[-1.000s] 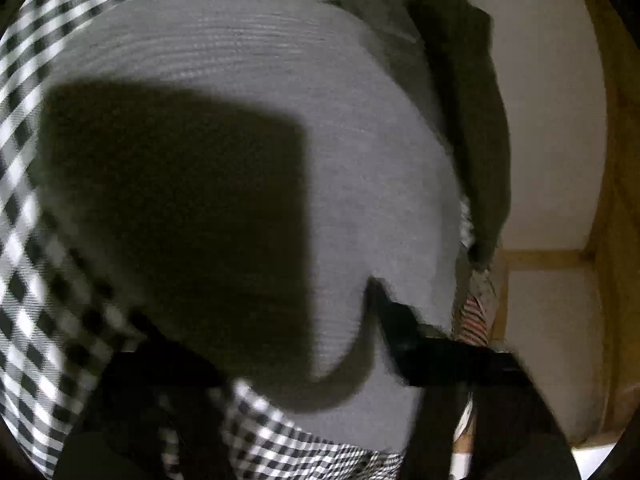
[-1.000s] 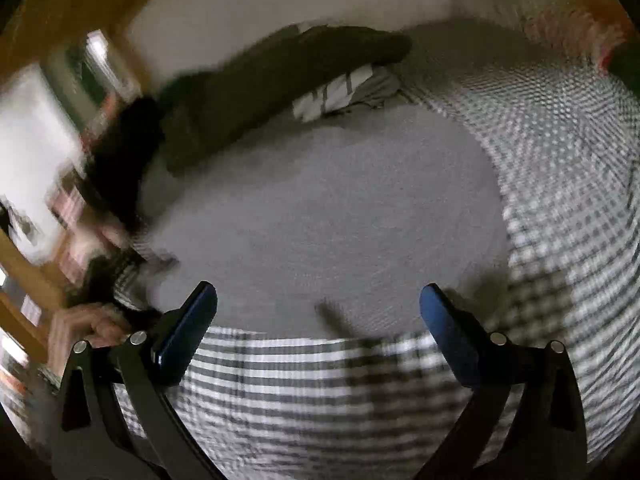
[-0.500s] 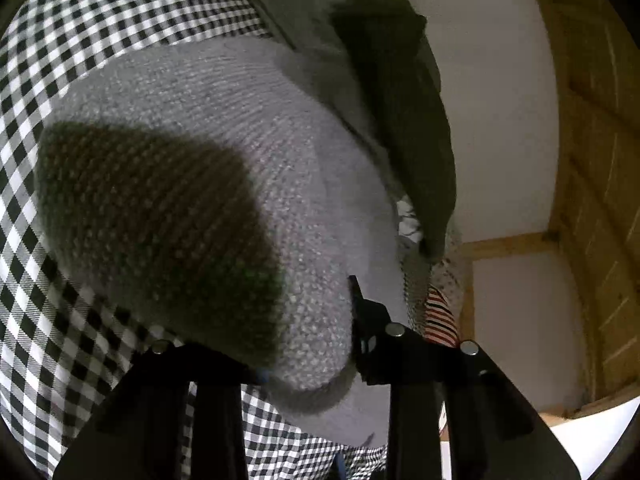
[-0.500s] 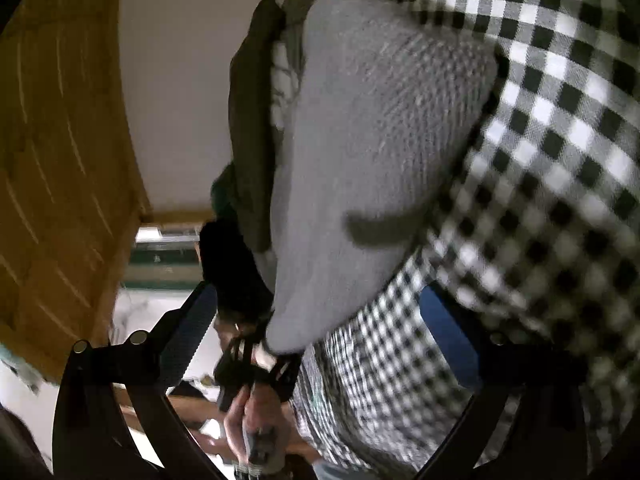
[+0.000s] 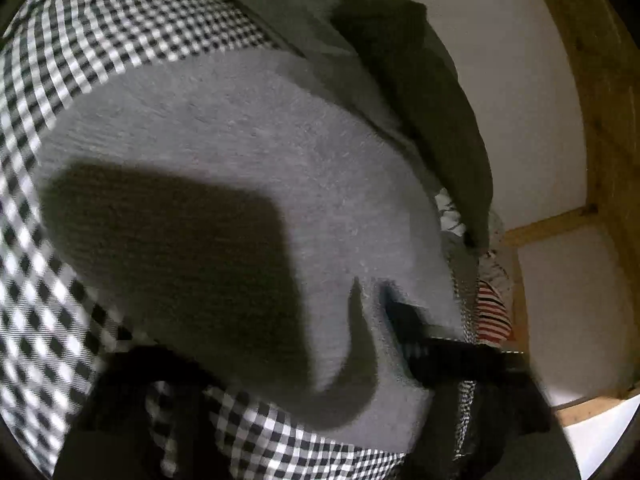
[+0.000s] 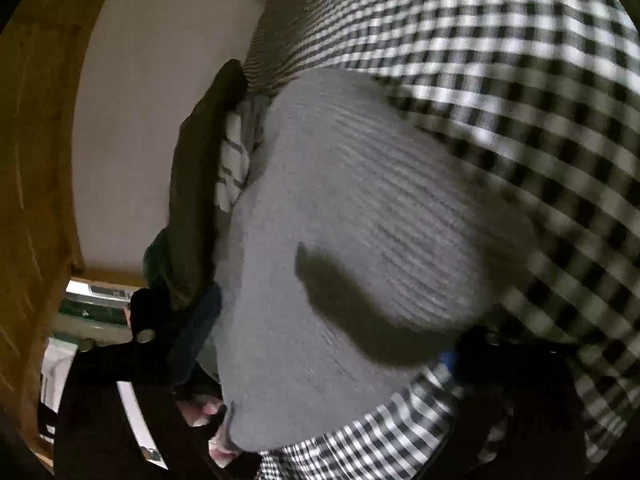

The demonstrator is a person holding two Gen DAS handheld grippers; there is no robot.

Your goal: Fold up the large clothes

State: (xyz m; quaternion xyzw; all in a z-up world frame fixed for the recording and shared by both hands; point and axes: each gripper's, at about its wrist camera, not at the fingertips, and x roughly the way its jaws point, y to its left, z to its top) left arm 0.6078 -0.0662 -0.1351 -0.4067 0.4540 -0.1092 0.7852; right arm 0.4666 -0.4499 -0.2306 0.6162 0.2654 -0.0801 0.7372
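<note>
- The left gripper (image 5: 256, 364) is sitting low over the gray sweater (image 5: 248, 152). One dark finger is pressing on the knit, and the other is hiding in blur and shadow, so I cannot tell how wide it is opening or if it is pinching cloth.
- The right gripper (image 6: 320, 360) is at the sweater's near edge. Its two fingers are standing far apart, one on each side of the gray cloth, and they are not squeezing anything.
- The gray sweater is lying folded and puffy on the black-and-white checked bed cover (image 5: 100, 28). Its knit is looking bumpy, with little ribs in rows.
- Behind it, a dark green garment (image 5: 440, 92) is leaning by the pale wall (image 5: 512, 80), with a striped cloth (image 6: 230, 168) peeking out.
- I think the soft knit could slip or bunch up if a finger drags it, and then the fold would come out crooked.
- The checked cover could get pinched too, since it is lying right under the edge.
</note>
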